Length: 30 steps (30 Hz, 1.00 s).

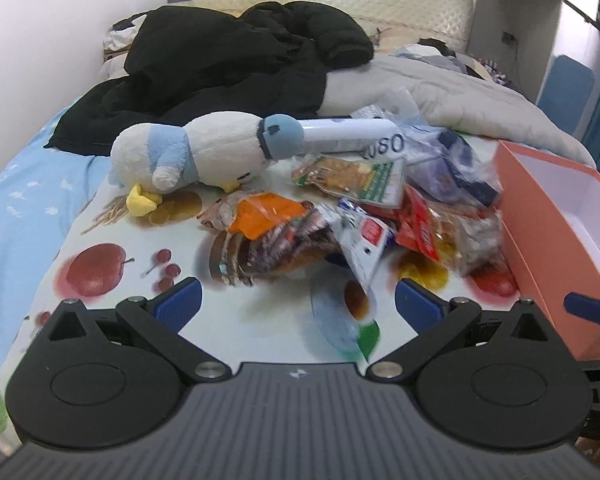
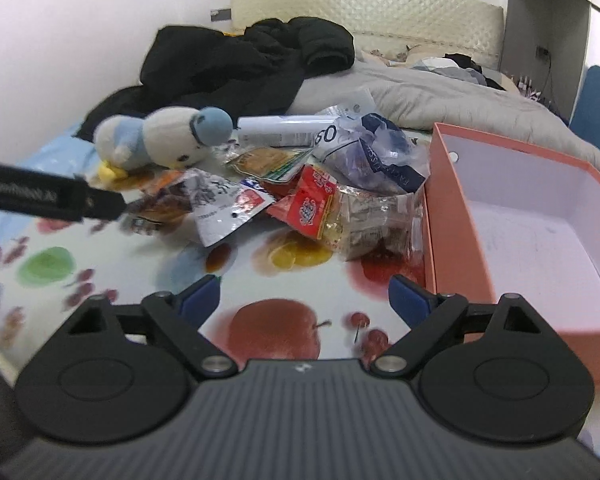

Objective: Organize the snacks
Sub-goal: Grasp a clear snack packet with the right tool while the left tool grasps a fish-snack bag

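We held both grippers wide, empty. Snack pile [image 1: 352,216] lay ahead of left gripper [image 1: 298,306], beside orange box [image 2: 456,216]. Red packet [image 2: 312,204] sat dead ahead of right gripper [image 2: 304,298], long axis slanting; right hand nearer box.

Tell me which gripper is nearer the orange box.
Right. The right gripper hovers beside the orange box, nearly at its wall; the left gripper sits farther off, facing the snack pile.
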Available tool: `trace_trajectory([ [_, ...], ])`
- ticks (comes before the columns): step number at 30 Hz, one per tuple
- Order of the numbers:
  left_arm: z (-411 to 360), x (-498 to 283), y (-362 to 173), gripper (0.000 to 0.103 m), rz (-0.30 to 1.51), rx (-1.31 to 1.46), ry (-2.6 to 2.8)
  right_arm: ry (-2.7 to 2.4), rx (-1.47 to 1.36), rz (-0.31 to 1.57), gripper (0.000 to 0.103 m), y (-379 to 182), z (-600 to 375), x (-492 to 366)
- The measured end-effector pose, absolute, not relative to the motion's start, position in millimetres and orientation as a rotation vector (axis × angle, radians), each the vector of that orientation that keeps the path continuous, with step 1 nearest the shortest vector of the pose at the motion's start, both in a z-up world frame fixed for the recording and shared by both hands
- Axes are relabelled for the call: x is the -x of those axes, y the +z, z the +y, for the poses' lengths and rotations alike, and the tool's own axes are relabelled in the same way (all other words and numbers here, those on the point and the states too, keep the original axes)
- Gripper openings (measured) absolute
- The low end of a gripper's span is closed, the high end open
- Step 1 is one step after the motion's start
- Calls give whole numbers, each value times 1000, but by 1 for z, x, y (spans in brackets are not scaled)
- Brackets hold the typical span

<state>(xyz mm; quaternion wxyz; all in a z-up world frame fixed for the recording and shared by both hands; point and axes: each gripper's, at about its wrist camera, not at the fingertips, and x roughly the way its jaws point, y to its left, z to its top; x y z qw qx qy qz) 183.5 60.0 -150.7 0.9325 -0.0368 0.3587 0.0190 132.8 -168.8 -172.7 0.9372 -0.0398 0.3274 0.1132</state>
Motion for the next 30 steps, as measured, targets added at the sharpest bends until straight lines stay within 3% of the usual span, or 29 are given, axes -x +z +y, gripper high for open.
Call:
trace_trajectory([
  [4,70,-210,-161,98,722,142,40,203,66,658,88,-185,-164,-160],
  [6,74,-223,-167,95,732,176,19,186,63,657,75,-192,-163,-176],
  [14,71,-266,-187,94,733,222,1,47,133,657,65,-217,-160,-227],
  [22,61,-292,-207,94,756,191,15,-27,200,662,65,-242,-156,-258],
  [25,60,-295,-212,87,763,182,24,-39,234,662,65,-249,-152,-265],
  [27,61,-295,-215,79,769,184,30,-54,260,650,54,-251,-150,-267],
  [30,62,-293,-216,75,776,194,18,-50,280,642,49,-248,-149,-267],
])
